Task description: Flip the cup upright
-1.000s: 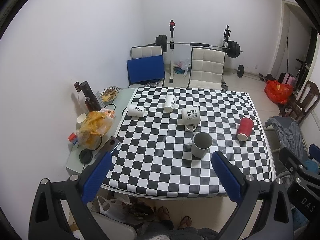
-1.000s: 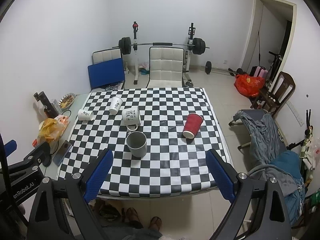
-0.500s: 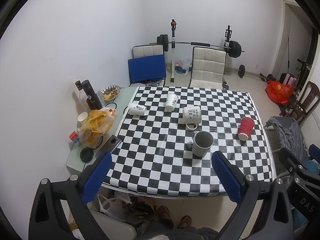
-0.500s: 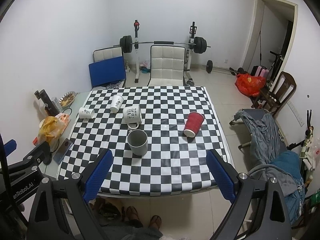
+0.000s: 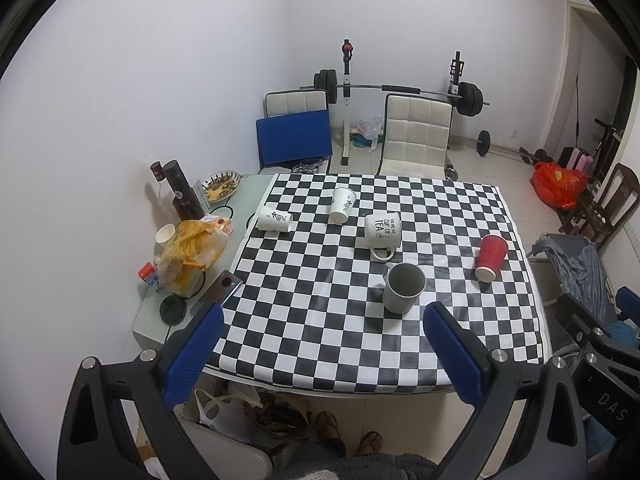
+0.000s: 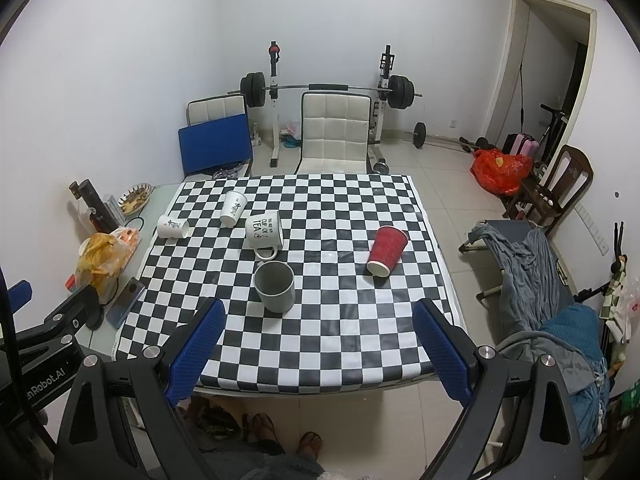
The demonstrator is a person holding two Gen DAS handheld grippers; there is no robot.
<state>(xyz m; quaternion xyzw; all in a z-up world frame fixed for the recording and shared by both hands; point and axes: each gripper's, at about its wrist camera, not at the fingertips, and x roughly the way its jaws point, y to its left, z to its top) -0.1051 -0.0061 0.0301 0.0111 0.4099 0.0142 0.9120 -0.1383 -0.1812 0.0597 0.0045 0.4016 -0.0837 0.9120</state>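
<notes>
A checkered table [image 5: 320, 312] [image 6: 340, 332] holds several cups. A grey mug [image 5: 402, 287] [image 6: 275, 286] stands upright near the middle. A white "cup of tea" mug [image 5: 382, 231] [image 6: 264, 232] lies on its side behind it. A red paper cup [image 5: 491, 257] [image 6: 387, 250] lies on its side at the right. Two white paper cups [image 5: 274, 219] [image 5: 342, 205] [image 6: 173, 227] [image 6: 233, 208] lie on their sides at the far left. My left gripper [image 5: 320, 354] and right gripper [image 6: 318, 350] are open and empty, held above the table's near edge.
A side table [image 5: 152, 320] at the left holds a snack bag [image 5: 192, 250], a phone [image 5: 218, 292], a bottle [image 5: 182, 192] and a bowl [image 5: 221, 187]. Chairs [image 5: 414, 136] and a barbell rack [image 5: 400, 88] stand behind. A cot with clothes [image 6: 532, 264] is at the right.
Both grippers have drifted slightly back, and the view shifts a little. No cup has moved.
</notes>
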